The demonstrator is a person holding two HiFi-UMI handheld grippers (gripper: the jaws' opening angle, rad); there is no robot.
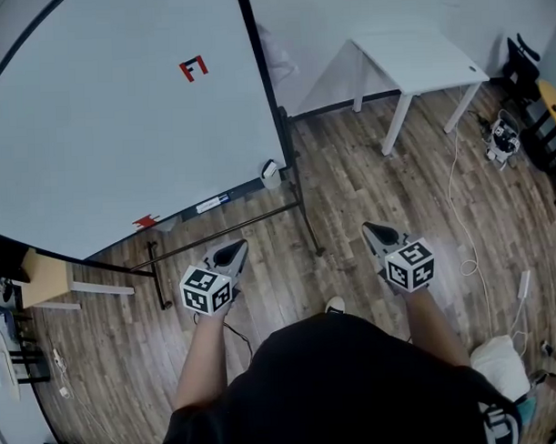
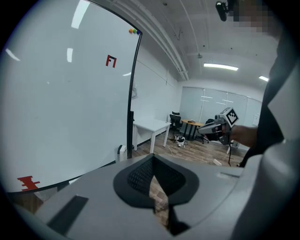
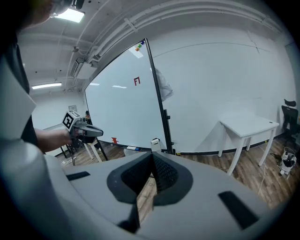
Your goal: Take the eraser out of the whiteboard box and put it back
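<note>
White, the whiteboard box (image 1: 270, 169) is sitting at the whiteboard's (image 1: 101, 122) lower right corner; no view is showing whether the eraser is inside. Only the gripper views are showing coloured magnets (image 2: 134, 32) at the whiteboard's top corner. Facing the whiteboard are two grippers, left gripper (image 1: 235, 250) and right gripper (image 1: 374, 230), each with fingers closed together, holding nothing. One box; two red marks (image 1: 193, 68).
</note>
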